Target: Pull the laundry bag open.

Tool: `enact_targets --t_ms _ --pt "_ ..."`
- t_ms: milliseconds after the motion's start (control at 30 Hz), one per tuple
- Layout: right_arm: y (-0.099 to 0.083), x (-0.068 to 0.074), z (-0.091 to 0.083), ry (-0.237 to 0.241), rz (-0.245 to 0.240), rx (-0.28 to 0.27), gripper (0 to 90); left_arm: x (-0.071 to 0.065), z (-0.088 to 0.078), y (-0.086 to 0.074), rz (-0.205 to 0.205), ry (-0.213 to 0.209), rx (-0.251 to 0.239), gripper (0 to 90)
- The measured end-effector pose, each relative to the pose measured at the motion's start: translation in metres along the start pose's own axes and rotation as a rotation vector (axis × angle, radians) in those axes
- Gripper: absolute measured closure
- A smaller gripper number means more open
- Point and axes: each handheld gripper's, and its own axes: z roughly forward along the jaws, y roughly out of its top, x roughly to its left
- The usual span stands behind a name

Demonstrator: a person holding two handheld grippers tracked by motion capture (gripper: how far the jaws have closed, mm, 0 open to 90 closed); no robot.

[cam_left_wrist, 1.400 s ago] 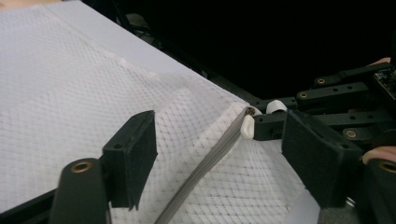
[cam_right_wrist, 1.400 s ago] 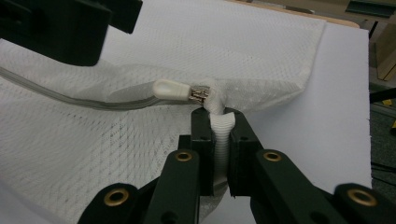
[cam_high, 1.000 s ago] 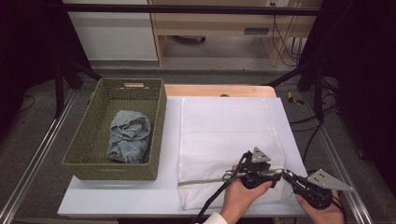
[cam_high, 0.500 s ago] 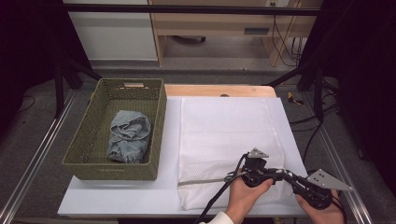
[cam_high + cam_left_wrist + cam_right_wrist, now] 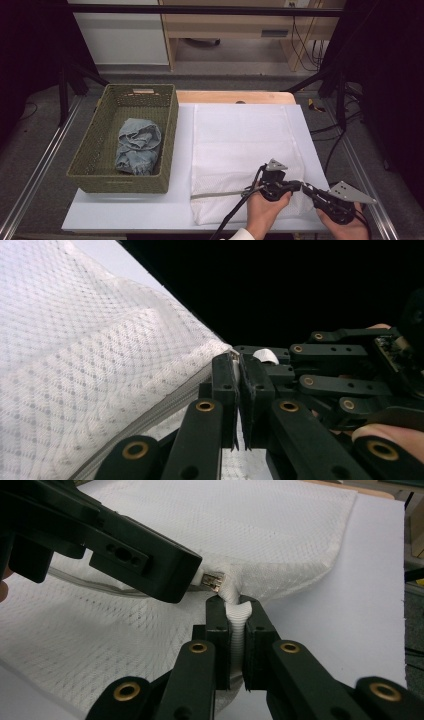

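Observation:
A white mesh laundry bag (image 5: 242, 145) lies flat on the white table (image 5: 140, 215), its grey zipper (image 5: 220, 194) running along the near edge. My left gripper (image 5: 299, 186) is shut on the zipper pull (image 5: 212, 582) at the bag's near right corner. My right gripper (image 5: 308, 190) faces it tip to tip, shut on a fold of the bag's white fabric (image 5: 237, 616) just beyond the pull. In the left gripper view the jaws (image 5: 236, 371) are pressed together at the bag's corner (image 5: 220, 347), and the right gripper (image 5: 345, 377) sits close behind.
A green woven basket (image 5: 170, 125) stands left of the bag and holds a crumpled blue-grey denim garment (image 5: 136, 145). Bare table runs along the near edge and to the right of the bag. Metal rails (image 5: 35, 170) flank the table; cables (image 5: 330, 145) hang at the right.
The left gripper has shifted only slightly at the bag's near right corner. Both grippers keep their holds and the bag has not moved.

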Motion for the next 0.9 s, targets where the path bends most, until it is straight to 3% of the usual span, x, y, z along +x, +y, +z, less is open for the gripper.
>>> enact_targets --t_ms 67,200,333,467,767,900 --pt "0.000 -0.001 0.000 0.003 0.007 0.017 85.3 0.002 0.000 -0.001 0.001 0.014 0.011 87.0" --pt "-0.001 -0.001 0.000 0.005 0.008 0.044 85.7 0.007 0.001 -0.005 -0.038 0.010 0.014 87.0" --pt "0.000 0.001 0.001 -0.009 0.000 0.062 85.8 0.009 -0.002 -0.007 -0.016 0.045 0.032 87.0" --pt "-0.003 -0.004 -0.002 -0.007 0.025 0.061 85.9 0.020 -0.006 -0.011 -0.045 0.062 0.037 87.0" --pt "-0.004 -0.004 -0.002 0.004 0.028 0.078 85.9 0.020 -0.012 -0.014 -0.014 0.079 0.061 87.0" --pt "-0.004 -0.004 -0.003 0.001 0.034 0.087 85.9 0.023 -0.015 -0.014 0.002 0.111 0.083 87.0"
